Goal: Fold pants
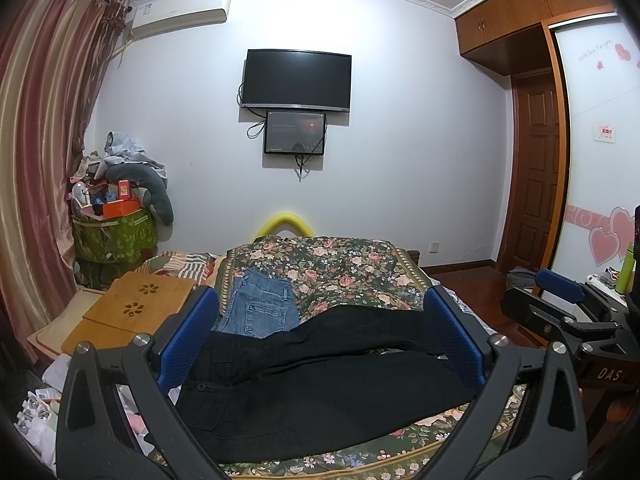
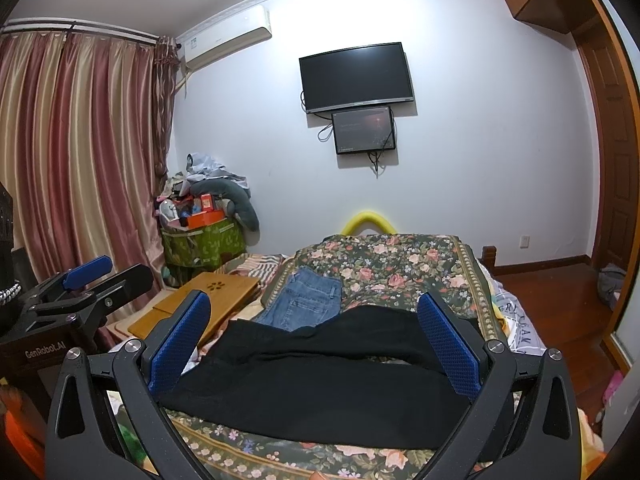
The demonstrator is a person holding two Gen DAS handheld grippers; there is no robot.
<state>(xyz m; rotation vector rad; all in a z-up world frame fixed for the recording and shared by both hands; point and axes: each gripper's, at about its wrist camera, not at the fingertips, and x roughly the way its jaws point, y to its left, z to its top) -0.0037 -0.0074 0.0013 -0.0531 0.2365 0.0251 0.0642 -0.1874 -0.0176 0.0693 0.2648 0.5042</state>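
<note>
Black cloth pants [image 1: 320, 384] lie spread across the floral bedspread [image 1: 360, 272] directly ahead of both grippers. Left gripper [image 1: 320, 344] and right gripper [image 2: 316, 344] are wide open, holding nothing. Folded blue denim jeans [image 2: 304, 300] lie beyond the pants.

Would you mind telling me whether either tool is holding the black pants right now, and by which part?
Nothing is held. The left tool and right tool are both open above the black pants, which lie spread on the floral bedspread.
</note>
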